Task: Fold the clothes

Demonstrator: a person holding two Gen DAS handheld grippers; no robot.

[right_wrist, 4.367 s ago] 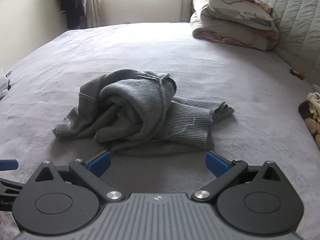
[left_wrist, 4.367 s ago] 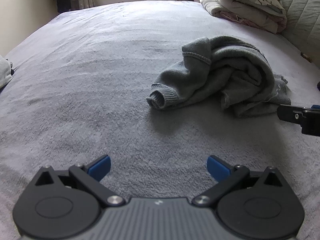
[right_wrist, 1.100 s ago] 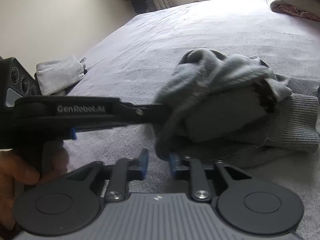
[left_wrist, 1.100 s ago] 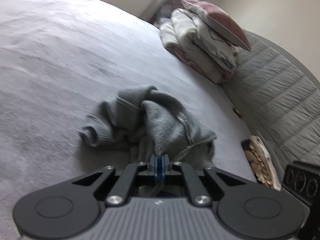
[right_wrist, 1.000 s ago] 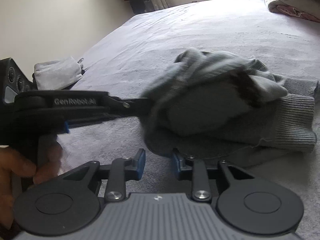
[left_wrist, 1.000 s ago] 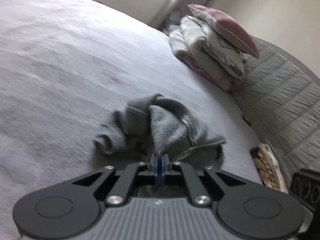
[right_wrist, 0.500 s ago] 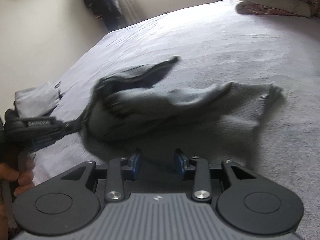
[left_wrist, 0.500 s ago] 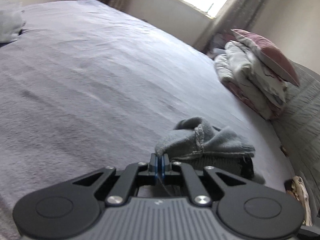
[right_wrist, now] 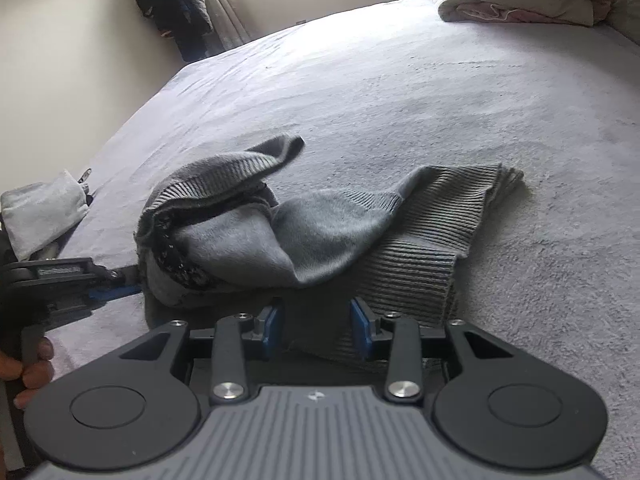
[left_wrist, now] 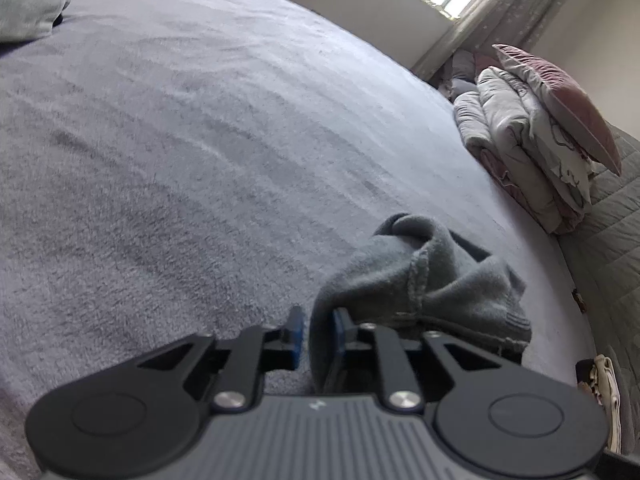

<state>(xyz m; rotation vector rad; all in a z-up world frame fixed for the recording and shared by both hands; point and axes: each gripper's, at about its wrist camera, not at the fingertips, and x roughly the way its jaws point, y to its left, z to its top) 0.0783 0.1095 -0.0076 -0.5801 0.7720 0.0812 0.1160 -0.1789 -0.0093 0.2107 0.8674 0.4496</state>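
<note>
A crumpled grey sweater (right_wrist: pixel 320 232) lies on the grey bed cover (right_wrist: pixel 440 92), its ribbed hem spread to the right. In the left wrist view a fold of the sweater (left_wrist: pixel 432 288) stands between the blue pads of my left gripper (left_wrist: pixel 318 330). That gripper's jaws are opening, and a gap shows at the left pad. My right gripper (right_wrist: pixel 316 326) is open, with the sweater's near edge lying loose between its pads. The left gripper (right_wrist: pixel 116 284) also shows at the sweater's left end, held by a hand (right_wrist: pixel 28 364).
Folded bedding with a pink pillow (left_wrist: pixel 532 136) is stacked at the far end by a quilted headboard (left_wrist: pixel 616 240). A light grey folded cloth (right_wrist: pixel 40 212) lies at the bed's left edge. A dark coat (right_wrist: pixel 176 4) hangs by the window.
The left jaws, shut on the sweater half a second ago, have parted. The sweater has come down onto the bed and spread out. The right jaws stand slightly wider.
</note>
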